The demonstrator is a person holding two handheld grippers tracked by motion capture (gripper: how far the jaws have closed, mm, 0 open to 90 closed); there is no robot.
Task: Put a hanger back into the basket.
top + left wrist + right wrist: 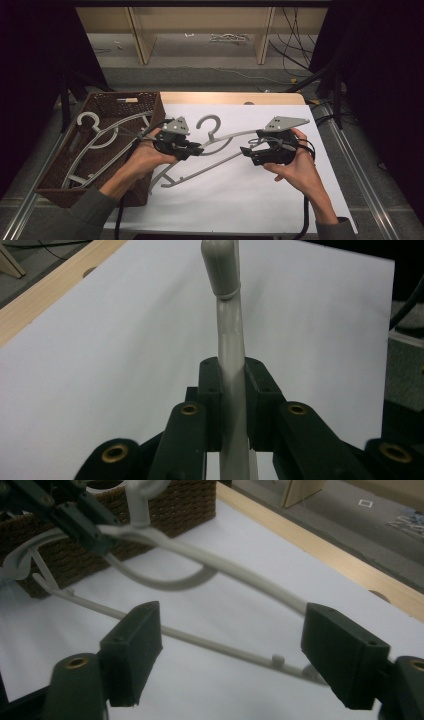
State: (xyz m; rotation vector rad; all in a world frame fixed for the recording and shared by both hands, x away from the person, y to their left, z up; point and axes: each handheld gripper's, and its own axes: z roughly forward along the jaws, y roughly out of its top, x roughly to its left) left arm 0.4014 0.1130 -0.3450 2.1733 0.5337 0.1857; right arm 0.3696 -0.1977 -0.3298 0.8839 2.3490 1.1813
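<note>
grey hanger held above white table sheet, beside basket. left gripper squeezed tight on it near hook. right gripper spread wide around other end. hanger could be tipped or dropped if left squeeze is loosened.

Surface: a pale wooden surface, most of it under a white paper sheet; bare wood shows along the far edge.
Frame: silver metal rails run down both sides.
Floor: grey floor beyond the far edge, with a loose white cable and a bundle of black cables trailing at the right.
Furniture: light wooden upright panels of a shelf unit stand at the back, another upright to its right.
Sides: black drapes close off left and right.
Light: dim room, brightest on the white sheet.
</note>
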